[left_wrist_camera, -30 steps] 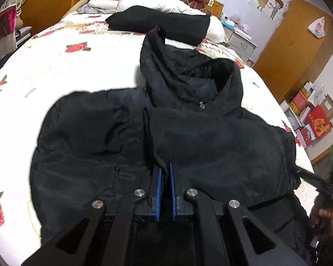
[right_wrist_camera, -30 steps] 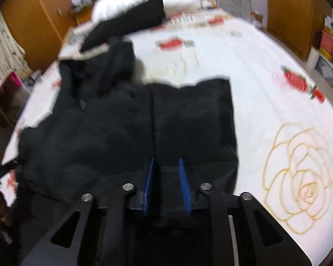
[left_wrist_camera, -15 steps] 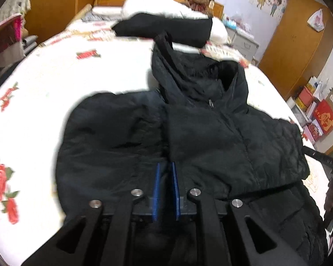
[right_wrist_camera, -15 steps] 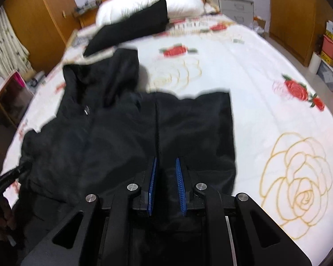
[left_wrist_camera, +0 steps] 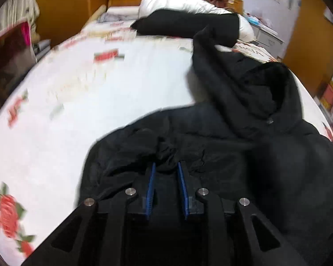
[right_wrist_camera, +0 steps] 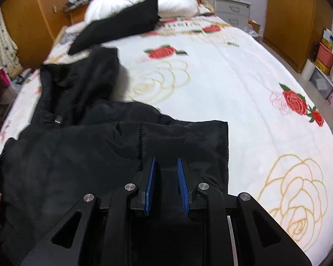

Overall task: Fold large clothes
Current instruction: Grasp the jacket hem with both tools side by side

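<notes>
A large black hooded jacket (left_wrist_camera: 244, 146) lies on the rose-print bed, hood pointing toward the pillows; it also shows in the right wrist view (right_wrist_camera: 82, 150). My left gripper (left_wrist_camera: 165, 166) sits low over the jacket's rumpled left part, jaws apart, with bunched black cloth between the blue pads. My right gripper (right_wrist_camera: 165, 161) sits over the jacket's flat right panel near its zipper seam, jaws apart, with cloth between and under the pads. Whether either pinches the cloth is hard to tell.
The white rose-print bedsheet (right_wrist_camera: 244, 93) spreads around the jacket. A second black garment (left_wrist_camera: 184, 25) lies across the white pillow (right_wrist_camera: 177, 2) at the headboard. Wooden wardrobes (right_wrist_camera: 286, 11) and boxes (right_wrist_camera: 326, 55) stand beside the bed.
Both grippers' jaws have widened from nearly closed. The left gripper has swung left, and the jacket's left part now looks bunched. The right view has shifted slightly.
</notes>
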### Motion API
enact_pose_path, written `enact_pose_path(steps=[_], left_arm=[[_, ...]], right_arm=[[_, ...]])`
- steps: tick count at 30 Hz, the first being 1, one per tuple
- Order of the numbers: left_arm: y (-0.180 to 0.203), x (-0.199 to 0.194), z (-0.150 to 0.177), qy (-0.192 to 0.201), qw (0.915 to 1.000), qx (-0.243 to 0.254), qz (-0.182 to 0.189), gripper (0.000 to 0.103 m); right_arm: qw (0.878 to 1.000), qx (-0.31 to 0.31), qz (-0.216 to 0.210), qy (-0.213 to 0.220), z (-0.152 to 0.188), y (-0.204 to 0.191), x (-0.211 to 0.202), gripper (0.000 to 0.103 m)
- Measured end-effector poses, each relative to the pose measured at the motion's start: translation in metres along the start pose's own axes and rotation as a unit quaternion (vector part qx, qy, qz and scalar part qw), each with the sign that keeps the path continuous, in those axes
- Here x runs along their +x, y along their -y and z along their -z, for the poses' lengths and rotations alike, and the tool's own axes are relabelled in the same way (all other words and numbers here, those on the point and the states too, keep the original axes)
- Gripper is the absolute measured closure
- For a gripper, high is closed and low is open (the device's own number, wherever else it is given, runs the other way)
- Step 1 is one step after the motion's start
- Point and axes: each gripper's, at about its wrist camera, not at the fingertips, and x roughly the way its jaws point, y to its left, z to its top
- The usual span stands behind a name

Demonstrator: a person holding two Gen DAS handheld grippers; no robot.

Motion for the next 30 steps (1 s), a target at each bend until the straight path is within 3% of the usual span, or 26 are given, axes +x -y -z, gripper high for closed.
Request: enact_pose_path(steps=[5, 8, 12, 16, 18, 19, 22, 26, 30], left_arm=[[0.009, 0.005, 0.005, 0.012, 0.9996, 0.018, -0.018, 0.081], [0.008, -0.017, -0.005, 0.01, 0.9999, -0.001, -0.012, 0.081], [0.018, -0.078, -0.015, 0.07, 0.9963, -0.034, 0.037, 0.081], [0.069, -0.112, -0.023, 0.109, 0.9885, 0.018, 0.103, 0.081], [0.094, -0.098, -0.018, 0.097, 0.9884, 0.055, 0.103, 0.081], [0.101, -0.081, -0.011, 0.071, 0.9908, 0.06, 0.098, 0.081], [0.095, -0.033, 0.019, 0.006, 0.9953, 0.044, 0.086, 0.08], [0.078, -0.018, 0.036, 0.005, 0.9943, 0.009, 0.106, 0.08], [0.087, -0.009, 0.038, 0.007, 0.9954, 0.023, 0.093, 0.08]], right_arm=[[1.0, -0.012, 0.013, -0.002, 0.007, -0.005, 0.015, 0.082], [1.0, -0.02, 0.009, 0.004, 0.002, -0.01, -0.003, 0.082], [0.997, -0.015, -0.055, 0.053, 0.002, -0.012, -0.049, 0.082], [0.994, -0.013, -0.088, 0.065, 0.01, -0.013, -0.064, 0.082], [0.995, -0.014, -0.086, 0.04, 0.017, -0.015, -0.052, 0.082], [0.996, -0.017, -0.083, 0.028, 0.021, -0.017, -0.044, 0.082], [0.996, -0.025, -0.085, -0.007, 0.034, -0.019, -0.023, 0.082], [0.995, -0.023, -0.091, -0.015, 0.039, -0.019, -0.008, 0.082], [0.997, -0.052, -0.057, -0.013, 0.043, -0.032, 0.002, 0.082]])
